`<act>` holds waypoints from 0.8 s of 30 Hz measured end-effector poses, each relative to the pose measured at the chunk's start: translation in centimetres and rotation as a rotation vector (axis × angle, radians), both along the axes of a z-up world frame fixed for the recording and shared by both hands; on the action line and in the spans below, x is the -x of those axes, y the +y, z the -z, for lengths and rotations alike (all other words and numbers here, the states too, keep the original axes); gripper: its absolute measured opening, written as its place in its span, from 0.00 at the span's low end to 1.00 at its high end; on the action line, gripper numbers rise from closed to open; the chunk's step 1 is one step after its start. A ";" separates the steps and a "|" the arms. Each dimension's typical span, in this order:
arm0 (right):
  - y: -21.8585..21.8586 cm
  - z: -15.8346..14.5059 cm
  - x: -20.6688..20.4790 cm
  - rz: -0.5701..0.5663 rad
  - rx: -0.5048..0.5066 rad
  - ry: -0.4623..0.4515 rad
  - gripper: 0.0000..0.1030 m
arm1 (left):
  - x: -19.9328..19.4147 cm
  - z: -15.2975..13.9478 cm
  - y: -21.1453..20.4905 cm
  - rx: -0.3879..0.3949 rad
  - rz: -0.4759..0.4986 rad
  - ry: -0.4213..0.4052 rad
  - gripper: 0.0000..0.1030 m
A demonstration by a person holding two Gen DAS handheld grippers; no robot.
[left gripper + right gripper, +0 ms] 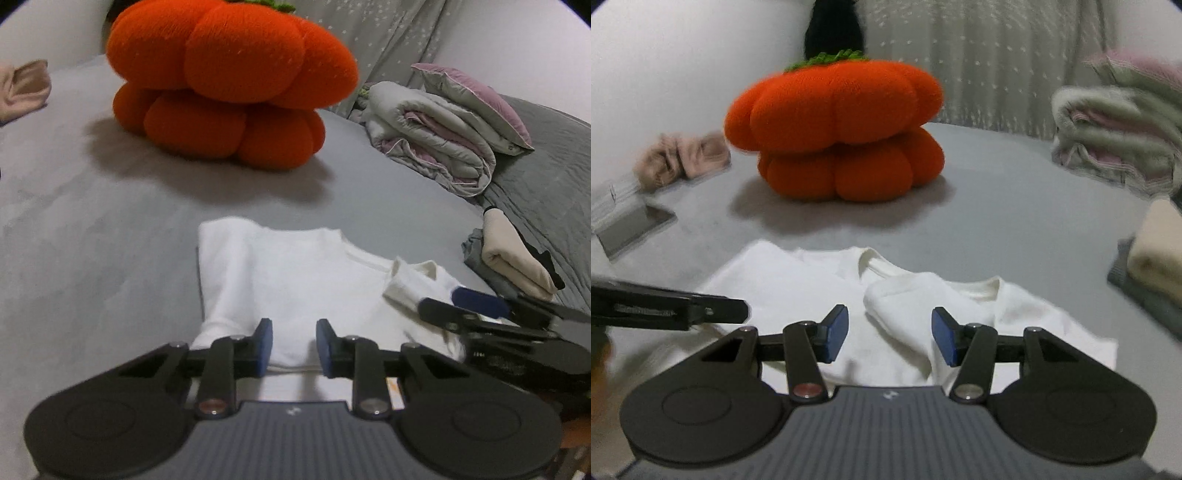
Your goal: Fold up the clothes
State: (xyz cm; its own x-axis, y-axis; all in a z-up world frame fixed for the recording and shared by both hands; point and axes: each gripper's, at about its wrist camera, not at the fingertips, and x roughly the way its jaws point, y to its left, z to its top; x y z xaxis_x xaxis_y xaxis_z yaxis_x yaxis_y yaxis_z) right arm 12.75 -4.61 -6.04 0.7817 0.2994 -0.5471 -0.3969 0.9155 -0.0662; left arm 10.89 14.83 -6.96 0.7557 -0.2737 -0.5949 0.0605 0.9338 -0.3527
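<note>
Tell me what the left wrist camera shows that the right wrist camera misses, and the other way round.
Only the left wrist view shows the dark grey quilted cover and a black item beside the beige stack. Only the right wrist view shows the small grey stand and the dark shape behind the pumpkin. Both show the white shirt, orange pumpkin cushion, rolled duvet, folded beige cloth, pink garment, and each other's gripper.

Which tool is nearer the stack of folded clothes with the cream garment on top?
Right. The right tool reaches over the white shirt's side nearest that stack; the left tool hangs over the shirt's middle, farther off.
</note>
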 end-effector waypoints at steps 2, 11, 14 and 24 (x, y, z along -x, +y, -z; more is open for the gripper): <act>1.2 1.1 -0.6 -0.003 0.091 -0.012 0.49 | 0.2 0.4 0.1 0.002 0.001 -0.003 0.26; -0.1 3.3 -0.9 0.113 0.172 -0.070 0.06 | 0.9 1.5 0.2 0.016 0.003 -0.052 0.25; -2.3 2.4 -0.4 0.189 0.106 -0.091 0.06 | 1.0 1.6 0.1 0.013 0.001 -0.060 0.25; -11.2 1.9 2.1 0.345 -0.309 -0.018 0.06 | 1.1 1.6 0.1 0.024 0.002 -0.064 0.25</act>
